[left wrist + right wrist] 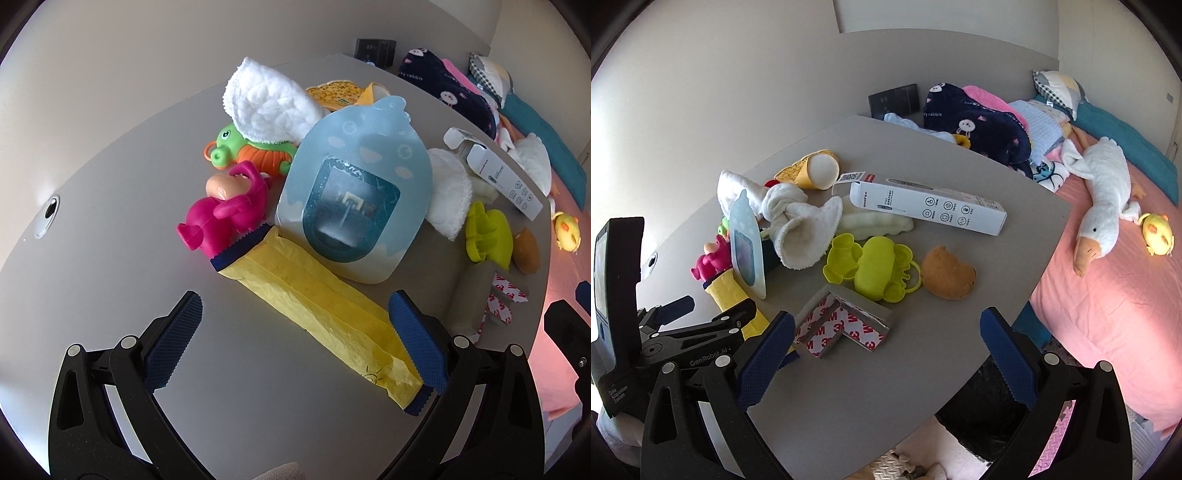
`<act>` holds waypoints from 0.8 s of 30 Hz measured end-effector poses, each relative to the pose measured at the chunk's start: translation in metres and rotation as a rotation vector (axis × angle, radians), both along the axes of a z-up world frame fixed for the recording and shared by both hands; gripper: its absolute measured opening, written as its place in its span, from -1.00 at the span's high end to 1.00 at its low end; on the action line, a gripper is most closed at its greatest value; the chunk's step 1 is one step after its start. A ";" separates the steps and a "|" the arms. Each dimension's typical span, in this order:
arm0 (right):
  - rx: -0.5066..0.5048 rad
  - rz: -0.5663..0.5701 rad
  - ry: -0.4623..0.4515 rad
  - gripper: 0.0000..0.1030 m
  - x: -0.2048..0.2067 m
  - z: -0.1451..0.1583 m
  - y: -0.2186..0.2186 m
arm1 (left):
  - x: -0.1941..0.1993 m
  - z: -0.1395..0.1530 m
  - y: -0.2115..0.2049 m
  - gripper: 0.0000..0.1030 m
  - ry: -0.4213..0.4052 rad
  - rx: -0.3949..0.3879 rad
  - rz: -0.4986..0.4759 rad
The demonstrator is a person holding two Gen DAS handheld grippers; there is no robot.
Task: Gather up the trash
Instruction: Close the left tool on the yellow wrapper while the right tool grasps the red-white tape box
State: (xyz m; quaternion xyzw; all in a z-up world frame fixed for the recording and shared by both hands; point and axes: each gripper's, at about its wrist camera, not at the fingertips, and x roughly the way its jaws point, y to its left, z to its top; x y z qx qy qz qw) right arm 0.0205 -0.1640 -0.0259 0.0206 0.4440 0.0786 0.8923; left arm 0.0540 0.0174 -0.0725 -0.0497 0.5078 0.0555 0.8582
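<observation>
A long yellow wrapper (pixel 325 310) with dark blue ends lies on the grey table (pixel 110 229). My left gripper (pixel 295 339) is open, its right finger (pixel 417 343) beside the wrapper's near end; the wrapper lies between the fingers, not pinched. A pale blue pouch (pixel 354 192) stands just behind it. My right gripper (pixel 886 362) is open and empty above the table's near edge, close to a torn 3M cardboard box (pixel 842 325). A long white carton (pixel 923 206) lies farther back. The left gripper (pixel 701 317) and the wrapper (pixel 735 299) show at the left of the right wrist view.
Toys crowd the table: a pink figure (pixel 225 210), a green and orange toy (pixel 251 147), white cloths (pixel 266 103), a lime mould (pixel 875 269), a brown plush (pixel 947 275). A yellow cup (pixel 816 170) lies tipped. A bed with a pink sheet (pixel 1108 314) and a plush goose (pixel 1104 195) stands to the right.
</observation>
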 end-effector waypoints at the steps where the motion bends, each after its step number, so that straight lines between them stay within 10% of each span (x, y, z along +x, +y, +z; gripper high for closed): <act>1: 0.000 0.002 0.001 -0.95 0.001 0.000 0.000 | 0.002 -0.002 0.001 -0.85 0.006 -0.006 0.005; 24: 0.064 0.070 0.123 -0.95 0.026 -0.032 0.027 | -0.020 0.000 0.023 0.16 0.024 0.036 -0.050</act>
